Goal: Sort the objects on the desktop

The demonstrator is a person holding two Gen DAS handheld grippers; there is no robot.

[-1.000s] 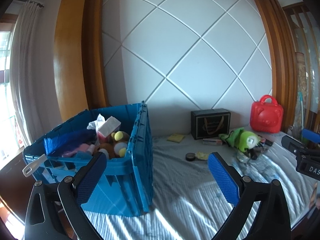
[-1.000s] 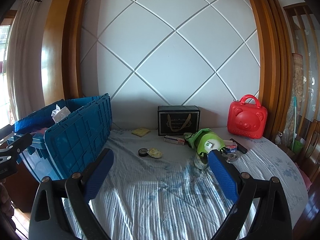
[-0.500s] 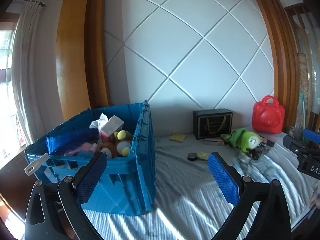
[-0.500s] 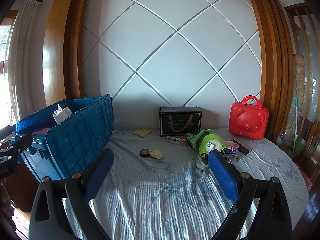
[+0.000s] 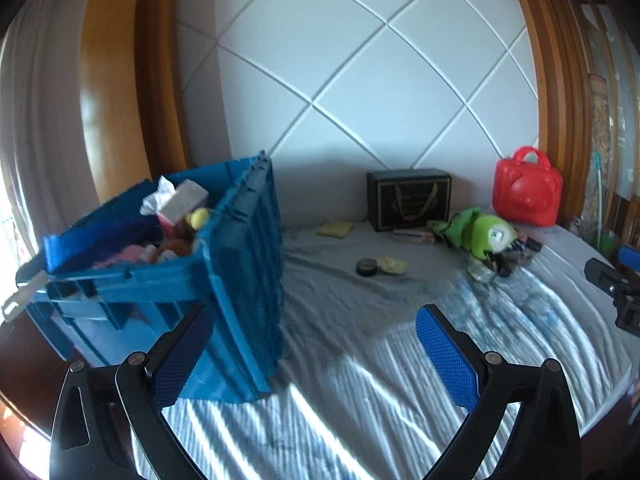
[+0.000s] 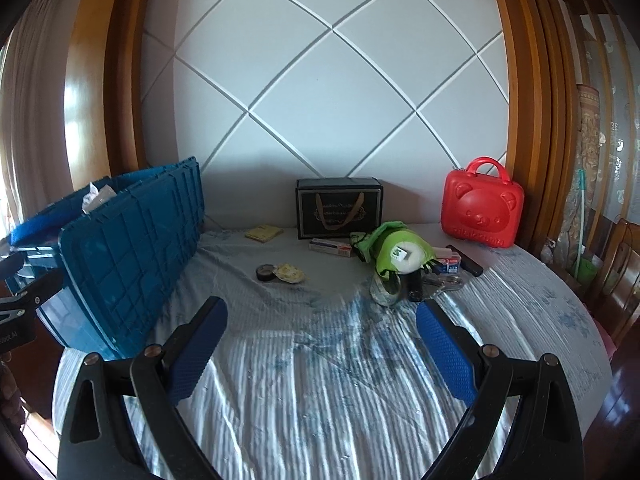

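While both tongs hang over the near edge of the table [image 6: 320,400] with nothing between their pads, the step in hand reads as choosing the next item to carry to the bin. Far left: blue crate [image 5: 240,280], lid flap standing up along its table-side edge, already holding a tissue box [image 5: 182,202], soft toys and other pieces I cannot identify. Left gripper [image 5: 312,350] is spread wide and empty, low beside the crate's near corner. Mid-table, well apart from the crate: yellow notepad [image 6: 263,233], small dark round tin [image 6: 265,272] touching a pale yellow object [image 6: 291,273]; behind them a black gift box [image 6: 339,208] against the wall with a flat white-and-red carton [image 6: 332,247] just in front. Right gripper [image 6: 320,354] is likewise spread and empty, aimed at the cloth short of this clutter. Further right: green plush toy [image 6: 396,250] lying over a tangle of small dark items, too cluttered to separate; red bear case [image 6: 482,212] at the wall. Judgement: take isolated pieces first (tin, notepad), approaching low with pads either side; the wrinkled cloth may snag a finger. Plush is soft, so grip its body centrally. Carry items over the upright flap, not into it.
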